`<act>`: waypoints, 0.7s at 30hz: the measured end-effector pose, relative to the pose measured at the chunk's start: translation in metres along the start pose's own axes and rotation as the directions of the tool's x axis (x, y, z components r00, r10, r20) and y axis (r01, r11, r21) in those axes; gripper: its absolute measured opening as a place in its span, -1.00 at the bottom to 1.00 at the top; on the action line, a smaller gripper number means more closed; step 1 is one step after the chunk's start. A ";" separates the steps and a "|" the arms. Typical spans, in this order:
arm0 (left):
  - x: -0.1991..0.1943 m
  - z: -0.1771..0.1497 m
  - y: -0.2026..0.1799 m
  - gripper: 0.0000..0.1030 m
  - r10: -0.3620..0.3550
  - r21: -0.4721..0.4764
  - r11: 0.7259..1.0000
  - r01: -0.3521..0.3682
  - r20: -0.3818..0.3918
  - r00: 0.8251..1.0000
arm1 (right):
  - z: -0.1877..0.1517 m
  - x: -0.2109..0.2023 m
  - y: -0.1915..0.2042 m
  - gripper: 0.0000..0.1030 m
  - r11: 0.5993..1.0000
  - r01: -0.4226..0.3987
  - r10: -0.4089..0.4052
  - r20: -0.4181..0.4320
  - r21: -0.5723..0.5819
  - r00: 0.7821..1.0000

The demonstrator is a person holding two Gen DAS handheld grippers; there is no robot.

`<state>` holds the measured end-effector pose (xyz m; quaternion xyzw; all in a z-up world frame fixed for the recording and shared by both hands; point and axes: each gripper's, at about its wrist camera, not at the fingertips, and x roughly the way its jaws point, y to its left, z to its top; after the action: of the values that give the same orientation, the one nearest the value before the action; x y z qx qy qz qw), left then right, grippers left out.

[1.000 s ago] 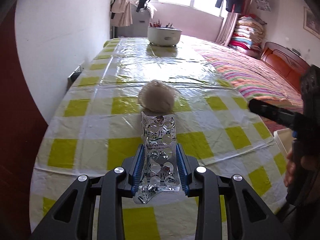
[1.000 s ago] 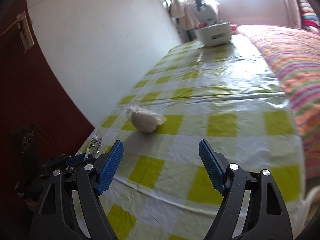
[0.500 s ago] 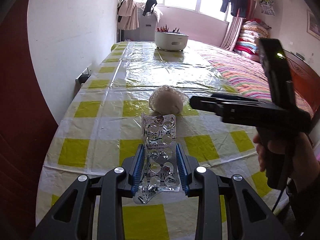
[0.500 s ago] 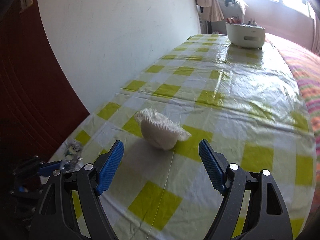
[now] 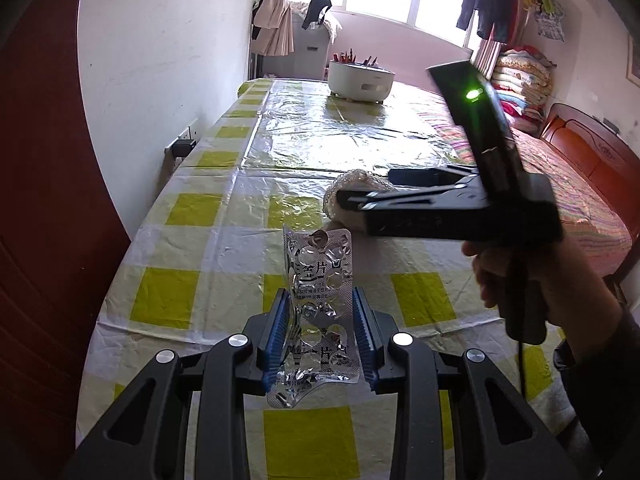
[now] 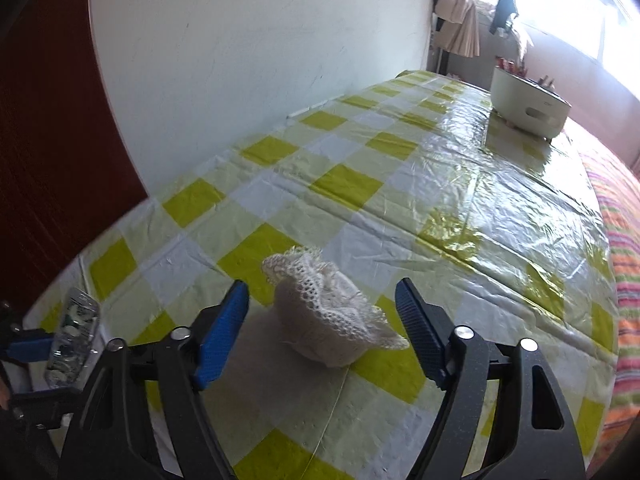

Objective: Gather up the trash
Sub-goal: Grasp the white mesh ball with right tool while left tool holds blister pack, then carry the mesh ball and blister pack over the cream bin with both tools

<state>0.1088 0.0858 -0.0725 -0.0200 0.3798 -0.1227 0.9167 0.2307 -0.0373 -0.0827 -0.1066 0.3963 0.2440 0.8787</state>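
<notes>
Checked yellow-and-white plastic covers the bench (image 6: 400, 184), which stands against a white wall with a striped bed along its other side. Your left fingers (image 5: 319, 334) are clenched on a used pill strip (image 5: 318, 304), holding it upright and clear of the cloth, probably so it stays secure while the other hand works. Your right fingers (image 6: 322, 330) are closing with the white netted wad (image 6: 332, 320) between them; the pads do not yet press on it. They straddle it from above at a slant, which looks suited to pinching its soft body without scraping the cloth. The wad rests on the bench near its front end, just beyond the pill strip. Farther back, a white pot (image 5: 361, 80) sits well apart near the window.
</notes>
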 end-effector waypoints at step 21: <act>0.008 0.005 -0.022 -0.40 -0.039 0.040 0.998 0.040 -0.014 0.999 | -0.041 -0.066 -0.044 -0.11 0.983 0.007 -0.018 0.059 0.181 0.998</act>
<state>0.1134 0.0625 -0.0717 -0.0081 0.3829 -0.1487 0.9117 0.1900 -0.1132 -0.0607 -0.0213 0.3895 0.2047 0.8977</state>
